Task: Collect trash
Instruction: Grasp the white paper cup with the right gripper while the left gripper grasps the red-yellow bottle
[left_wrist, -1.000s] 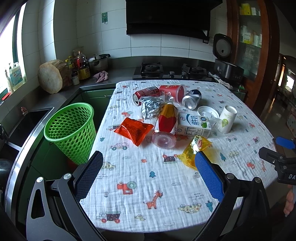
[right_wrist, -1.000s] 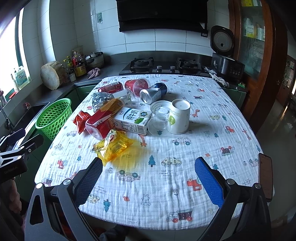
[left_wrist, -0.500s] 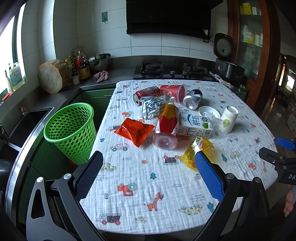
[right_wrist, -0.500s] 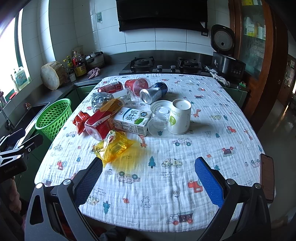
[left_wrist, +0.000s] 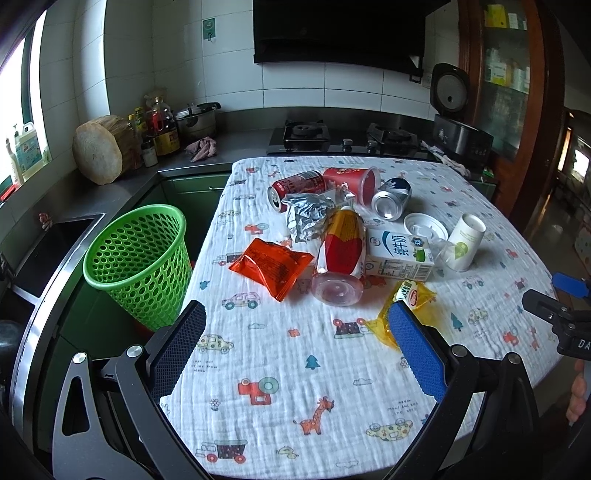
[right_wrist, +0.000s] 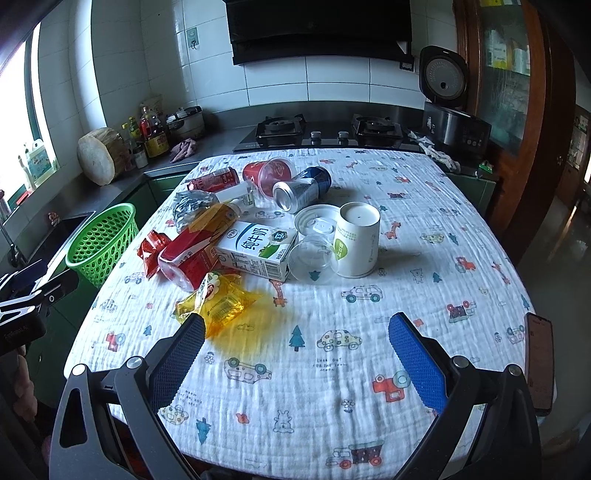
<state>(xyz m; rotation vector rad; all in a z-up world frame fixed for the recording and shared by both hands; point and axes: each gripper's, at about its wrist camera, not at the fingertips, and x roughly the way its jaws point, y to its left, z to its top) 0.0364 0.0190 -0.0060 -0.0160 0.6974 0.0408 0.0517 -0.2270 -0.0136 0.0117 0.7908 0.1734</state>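
Left wrist view: the left tongs (left_wrist: 295, 343) hang released and empty over the surface (left_wrist: 280, 369), near of the milk carton (left_wrist: 400, 252). One pad covers part of the yellow wrapper (left_wrist: 406, 306). The green basket (left_wrist: 138, 258) stands beyond the surface's left edge.

Right wrist view: the right tongs (right_wrist: 295, 343) are spread, empty. Bare cloth lies near of the carton (right_wrist: 258, 251); a phone (right_wrist: 539, 363) is cut off behind the right finger.

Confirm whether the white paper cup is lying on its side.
No, the white paper cup stands upside down beside the milk carton.
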